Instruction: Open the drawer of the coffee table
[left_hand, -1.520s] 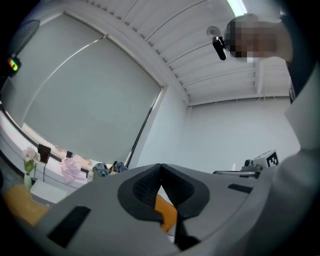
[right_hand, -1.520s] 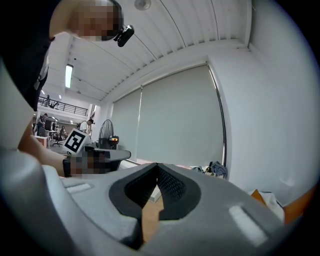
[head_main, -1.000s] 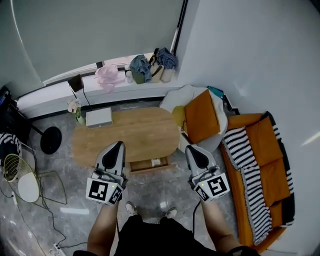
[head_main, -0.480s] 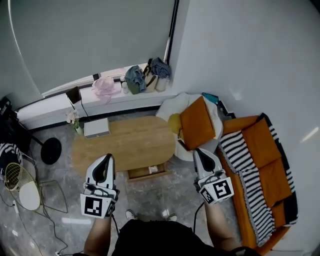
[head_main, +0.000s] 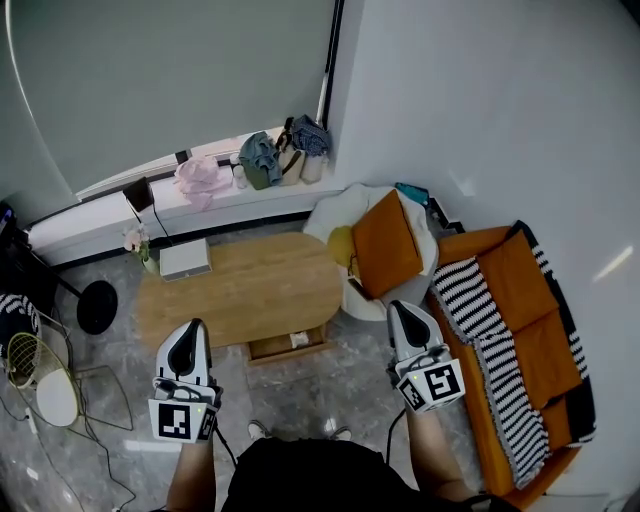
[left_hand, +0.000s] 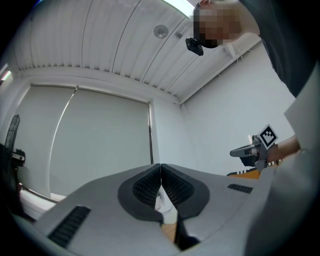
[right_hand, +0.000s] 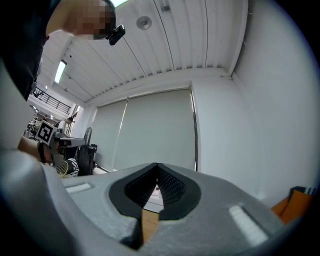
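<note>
The oval wooden coffee table (head_main: 240, 288) stands ahead of me on the grey floor. Its drawer (head_main: 288, 343) sticks out of the near side, with something white inside. My left gripper (head_main: 192, 325) is held level over the floor, just short of the table's near left edge and left of the drawer; its jaws are shut and empty (left_hand: 160, 166). My right gripper (head_main: 401, 306) hovers right of the drawer, apart from the table, jaws shut with nothing between them (right_hand: 156, 165). Neither gripper touches the drawer.
A white box (head_main: 185, 258) and a small flower vase (head_main: 135, 242) sit at the table's far left. An orange cushion (head_main: 385, 245) on a white seat and a striped orange sofa (head_main: 510, 340) lie to the right. A wire chair (head_main: 38, 365) stands left.
Both grippers have drawn back from the table toward me, the left one also sliding left. The drawer stands open the same in all frames.
</note>
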